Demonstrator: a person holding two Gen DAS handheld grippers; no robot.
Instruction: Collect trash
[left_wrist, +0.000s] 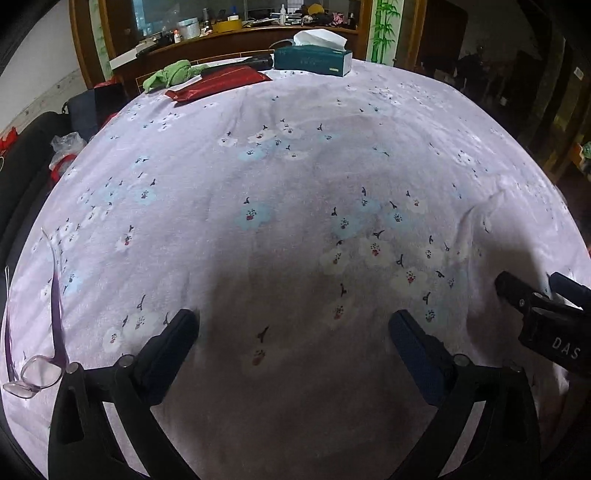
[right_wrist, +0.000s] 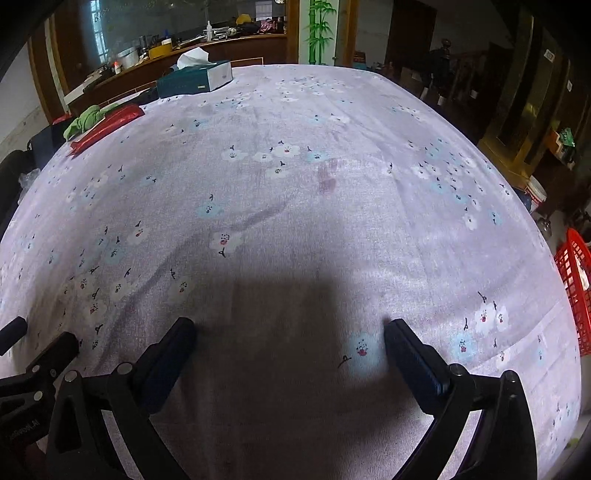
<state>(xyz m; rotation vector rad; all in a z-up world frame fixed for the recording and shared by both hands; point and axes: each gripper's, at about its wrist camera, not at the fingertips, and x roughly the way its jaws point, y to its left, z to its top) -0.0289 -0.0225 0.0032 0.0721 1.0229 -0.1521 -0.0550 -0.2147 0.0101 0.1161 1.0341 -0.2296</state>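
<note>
From the left wrist, the left tool (left_wrist: 293, 325), fingers apart and empty, hovers over a table (left_wrist: 295, 177) bearing one tissue box (left_wrist: 312, 59), one red pouch (left_wrist: 218, 83), one green cloth (left_wrist: 171, 74) and one pair of glasses (left_wrist: 37, 376); from the right wrist, the right tool (right_wrist: 290, 332) likewise gapes empty, one red basket (right_wrist: 576, 291) beyond the table's right edge, no trash discernible.

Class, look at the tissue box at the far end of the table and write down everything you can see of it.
The tissue box is a long rectangular carton, dark teal on top and along its side, with a white end panel best seen in the right wrist view. A white tissue sticks up crumpled from its top slot. It lies flat near the far edge of the flowered tablecloth, beside a dark object; whether they touch is unclear.
</note>
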